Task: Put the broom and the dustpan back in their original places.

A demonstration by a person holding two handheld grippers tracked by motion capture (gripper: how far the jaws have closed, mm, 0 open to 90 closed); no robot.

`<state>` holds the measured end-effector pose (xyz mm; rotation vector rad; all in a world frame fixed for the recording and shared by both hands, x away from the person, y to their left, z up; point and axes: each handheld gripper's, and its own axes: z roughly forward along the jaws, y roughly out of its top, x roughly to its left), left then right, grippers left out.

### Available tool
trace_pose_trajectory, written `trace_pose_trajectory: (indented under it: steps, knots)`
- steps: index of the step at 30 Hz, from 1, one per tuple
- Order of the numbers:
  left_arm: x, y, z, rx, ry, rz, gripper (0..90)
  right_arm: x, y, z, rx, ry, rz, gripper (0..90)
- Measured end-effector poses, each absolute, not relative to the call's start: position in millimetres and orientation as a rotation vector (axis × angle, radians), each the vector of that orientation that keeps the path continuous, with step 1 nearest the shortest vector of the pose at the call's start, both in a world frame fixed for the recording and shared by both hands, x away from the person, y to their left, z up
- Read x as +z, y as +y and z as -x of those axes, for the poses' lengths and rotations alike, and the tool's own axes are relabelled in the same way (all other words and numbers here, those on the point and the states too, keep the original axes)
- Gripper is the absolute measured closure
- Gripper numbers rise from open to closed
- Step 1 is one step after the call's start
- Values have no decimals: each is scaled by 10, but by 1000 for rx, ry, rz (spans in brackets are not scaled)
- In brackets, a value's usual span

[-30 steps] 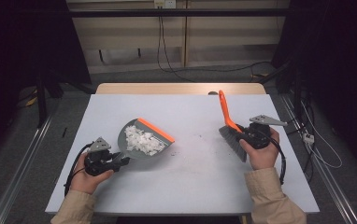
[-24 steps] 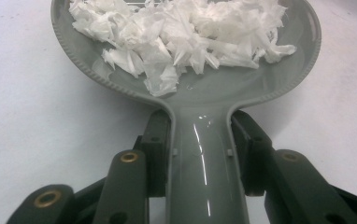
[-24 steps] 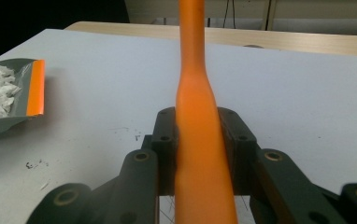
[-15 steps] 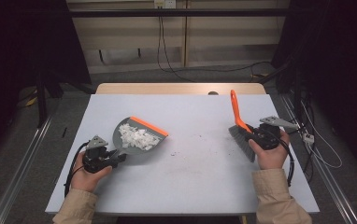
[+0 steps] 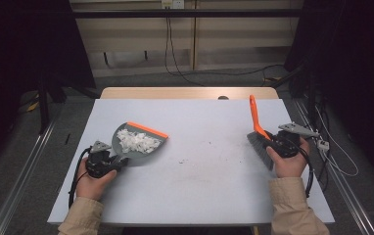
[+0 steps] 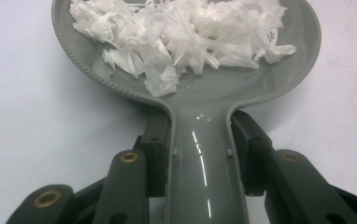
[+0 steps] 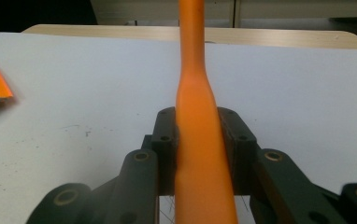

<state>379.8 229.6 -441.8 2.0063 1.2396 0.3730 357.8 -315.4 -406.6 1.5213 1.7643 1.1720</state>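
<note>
A grey dustpan [image 5: 141,149] with an orange front lip lies on the white table [image 5: 199,191] at the left, holding a heap of white paper scraps [image 5: 136,141]. My left gripper [image 5: 118,164] is shut on the dustpan's handle [image 6: 202,158]; the scraps [image 6: 176,37] fill the pan ahead of the jaws. At the right, my right gripper [image 5: 273,142] is shut on the orange handle [image 7: 200,140] of a small brush [image 5: 259,142]. Its grey bristles rest near the table and its handle points toward the far edge.
A few small white crumbs and dark specks [image 5: 195,159] lie in the middle of the table between the two tools. Cables trail from both grippers. The table's wooden far edge [image 5: 190,93] and a dark floor lie beyond.
The right gripper has carried the brush to the right and nearer, away from the table's middle. The left gripper and dustpan have shifted slightly left.
</note>
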Motion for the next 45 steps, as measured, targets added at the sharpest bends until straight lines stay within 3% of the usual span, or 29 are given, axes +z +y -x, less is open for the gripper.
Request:
trace_pose_trajectory:
  steps: [8, 15, 26, 30, 36, 45]
  knots:
    - [-4444, 2332, -3827, 410, 1317, -1958, 621, -4116, -3209, -3591, 1139, 1743, -1540, 712]
    - [-4434, 2297, -3748, 376, 1293, -1927, 540, -4119, -3237, -3578, 1079, 1710, -1540, 711]
    - [-4378, 2207, -3538, 283, 1137, -1887, 429, -4214, -3157, -3590, 1008, 1713, -1562, 686]
    - [-4358, 2232, -3497, 274, 1114, -1868, 309, -4185, -3025, -3580, 1147, 1741, -1543, 567]
    - [-4307, 2297, -3477, 312, 1086, -1786, 157, -4151, -2882, -3559, 1265, 1784, -1507, 458]
    - [-4285, 2294, -3430, 317, 1020, -1776, 110, -4187, -2756, -3462, 1310, 1871, -1435, 305]
